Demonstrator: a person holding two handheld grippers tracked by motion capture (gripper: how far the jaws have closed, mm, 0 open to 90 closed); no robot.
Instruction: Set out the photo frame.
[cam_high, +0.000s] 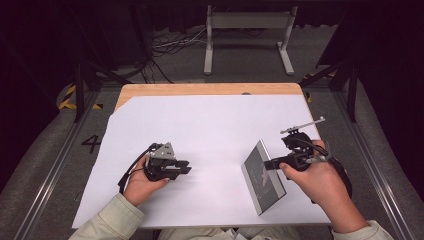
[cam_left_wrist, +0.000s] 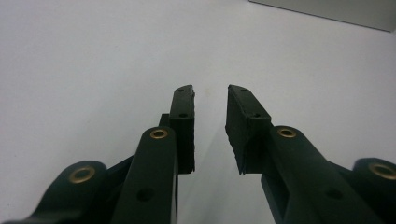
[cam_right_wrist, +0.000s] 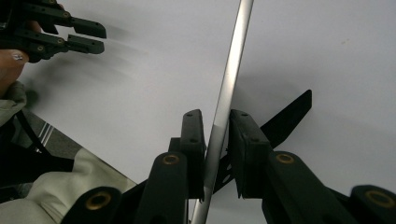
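Left gripper: we rest it low on the white surface, jaws parted by a narrow gap with nothing between them. In the left gripper view only bare white lies ahead of the pads, with a grey edge of the panel far off at the top right. We judge it is parked here to stay clear while keeping within reach of the panel.

Centre: open white sheet between the two hands, with a strip of wood showing at the far end.

Right side: the thin framed panel, dark-faced with a silvery rim, stands tilted on its lower edge on the surface, leaning rather than lying flat. Its near corner sits close to the front edge of the sheet.

Right gripper: jaws closed on the panel's upper rim. In the right gripper view the silvery edge runs up between the two pads, pinched edge-on. Holding by the rim keeps the dark face untouched, and lets us pivot the panel about its resting edge.

Risk, as we judge it: a thin rim offers little purchase, so the panel could slip or topple.
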